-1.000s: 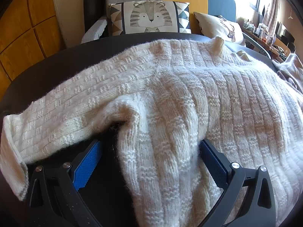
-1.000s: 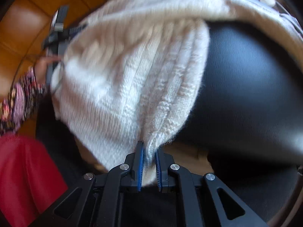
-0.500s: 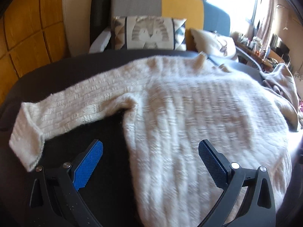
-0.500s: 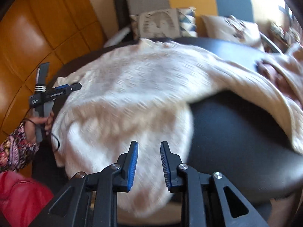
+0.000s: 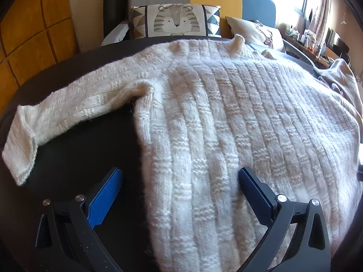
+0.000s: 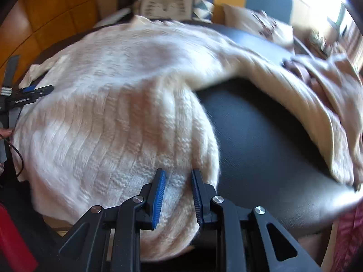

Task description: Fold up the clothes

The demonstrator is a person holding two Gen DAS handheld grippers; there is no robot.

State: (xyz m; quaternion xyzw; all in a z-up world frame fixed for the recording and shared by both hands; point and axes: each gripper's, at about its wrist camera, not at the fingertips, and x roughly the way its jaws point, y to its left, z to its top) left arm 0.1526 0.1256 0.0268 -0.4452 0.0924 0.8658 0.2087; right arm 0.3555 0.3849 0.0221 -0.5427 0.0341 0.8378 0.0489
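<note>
sweater: cream knit sweater (image 5: 226,122) lies spread flat on the dark round table (image 5: 74,158), body in the middle, hem hanging a bit over the near edge. Looks unfolded right now.
sleeves: left sleeve (image 5: 68,111) sticks out flat to the side, cuff near the table edge. Right sleeve (image 6: 295,104) runs out the other way and ends on top of another beige garment (image 6: 335,74).
left tool: left tool (image 5: 179,195) has its jaws spread wide, gripping nothing, sitting over the hem at the sweater's left side edge.
right tool: right tool (image 6: 178,191) is parted a little with the hem corner sitting between the blue pads; not clamped from what I can see.
doing it well: my guess is a fold of the body or sleeves comes up. I'd bite deep enough into the hem to catch both layers, then lift both sides level so the knit doesn't skew.
material: chunky, fuzzy wool-ish knit with ribs and little block patterns. Thick and floppy, so it'll stretch and sag if dragged. The table looks smooth, sort of leathery.
background: tiger cushion (image 5: 174,20) on a sofa behind the table.
</note>
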